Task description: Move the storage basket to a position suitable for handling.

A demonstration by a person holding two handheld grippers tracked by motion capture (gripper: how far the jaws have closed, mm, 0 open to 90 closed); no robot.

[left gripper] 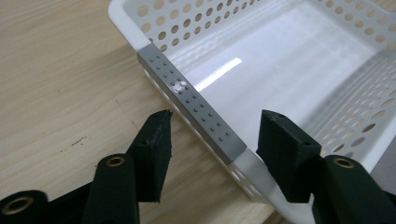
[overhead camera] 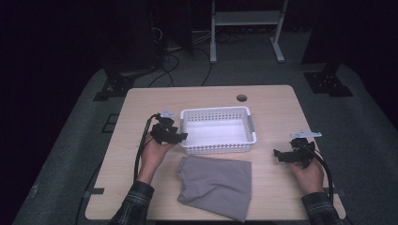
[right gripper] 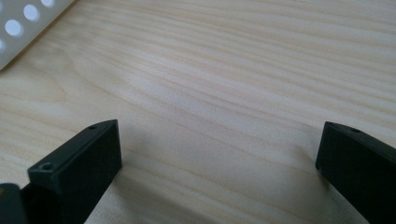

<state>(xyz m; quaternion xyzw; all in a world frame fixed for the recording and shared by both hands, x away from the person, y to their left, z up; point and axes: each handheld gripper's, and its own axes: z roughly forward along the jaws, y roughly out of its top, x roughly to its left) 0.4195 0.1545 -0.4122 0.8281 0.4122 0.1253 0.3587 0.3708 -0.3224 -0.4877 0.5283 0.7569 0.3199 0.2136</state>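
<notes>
While the left gripper (left gripper: pixel 212 128) is straddling the grey handle strip (left gripper: pixel 191 100) of the white perforated plastic basket (overhead camera: pixel 218 130) mid-desk, unclenched, a skewed clamp could slip off; the right gripper (right gripper: pixel 219 144) is hovering released.

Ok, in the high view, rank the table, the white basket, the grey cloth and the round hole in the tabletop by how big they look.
1. Table, by far the largest.
2. White basket and grey cloth: they look about alike, and the cloth lies nearer the camera, so I won't rank them.
3. Round hole, the smallest.
</notes>
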